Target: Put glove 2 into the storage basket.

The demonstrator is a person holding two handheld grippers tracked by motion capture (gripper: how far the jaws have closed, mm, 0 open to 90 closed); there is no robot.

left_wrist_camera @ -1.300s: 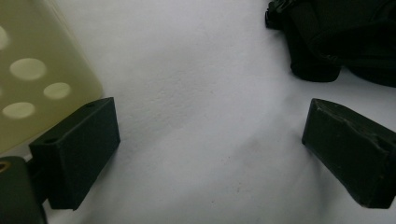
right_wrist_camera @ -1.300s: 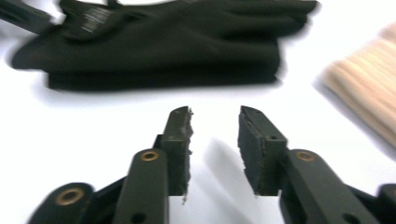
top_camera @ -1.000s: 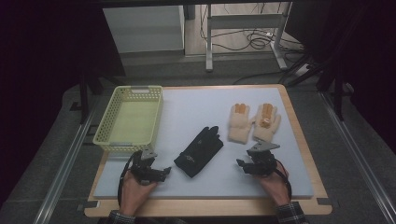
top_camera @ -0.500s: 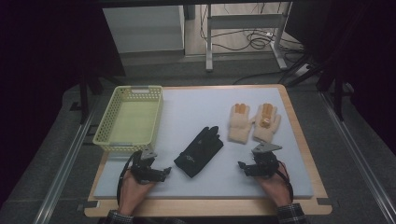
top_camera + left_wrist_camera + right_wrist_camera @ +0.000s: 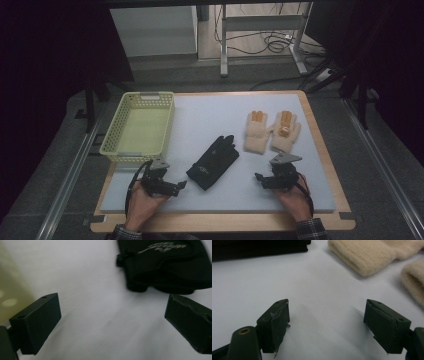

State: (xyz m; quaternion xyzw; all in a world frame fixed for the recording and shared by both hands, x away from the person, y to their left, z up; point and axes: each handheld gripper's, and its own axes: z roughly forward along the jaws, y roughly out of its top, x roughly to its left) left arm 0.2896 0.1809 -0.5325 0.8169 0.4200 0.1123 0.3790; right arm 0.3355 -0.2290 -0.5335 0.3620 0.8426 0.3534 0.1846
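With both the left gripper (image 5: pixel 181 185) and the right gripper (image 5: pixel 260 177) open and empty near the black glove (image 5: pixel 213 162), nothing is picked up yet; the next move is likely a reach to grip it for the basket (image 5: pixel 116 129).

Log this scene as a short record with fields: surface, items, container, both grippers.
surface: white mat on a wooden table
items: black glove at centre; two cream gloves to its right, side by side
container: yellow basket, left side, nothing inside
left hand-held gripper: open, holding nothing, near the black glove
right hand-held gripper: open, holding nothing, below the cream gloves
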